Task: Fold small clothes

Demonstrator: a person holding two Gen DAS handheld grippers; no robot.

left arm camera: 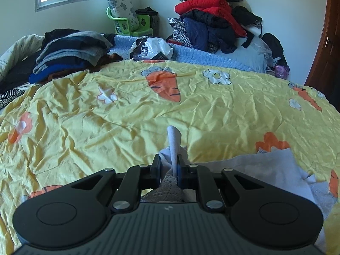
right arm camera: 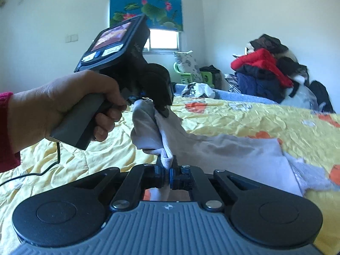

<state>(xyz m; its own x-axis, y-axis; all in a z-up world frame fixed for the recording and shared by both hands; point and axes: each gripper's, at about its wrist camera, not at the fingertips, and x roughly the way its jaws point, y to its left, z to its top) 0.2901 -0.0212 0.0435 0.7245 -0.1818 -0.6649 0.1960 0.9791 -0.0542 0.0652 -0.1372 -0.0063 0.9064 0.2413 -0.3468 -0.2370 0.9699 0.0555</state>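
Holding: both grippers pinch one white garment [right arm camera: 244, 155] above the bed.
Left gripper [left arm camera: 169, 165]: jaws pressed on a bunched fold of the white cloth; a narrow strip sticks up at 12 o'clock between the fingers, and a lace edge shows just under them.
Right gripper [right arm camera: 167, 170]: jaws pressed together on a twisted white edge that rises from them toward 12 o'clock.
Left hand [right arm camera: 61, 110]: seen from the right wrist view at 9 o'clock, wrapped round the left gripper's grey handle; a red sleeve [right arm camera: 6, 131] at the frame edge, a black cable [right arm camera: 53, 161] hanging from the handle.
Garment: strung between the two grippers, the rest trailing toward 3 o'clock onto the quilt.
Quilt [left arm camera: 127, 110]: yellow, creased, printed with carrots and white flowers; covers the bed.
Folded stack [left arm camera: 72, 51]: grey, black and blue clothes at 10 o'clock in the left wrist view, well apart from the garment.
Loose pile [left arm camera: 214, 21]: red, navy and black clothes at 1 o'clock against the wall.
Green chair [left arm camera: 131, 25]: at 12 o'clock beyond the bed, a patterned pillow [left arm camera: 123, 8] leaning on it.
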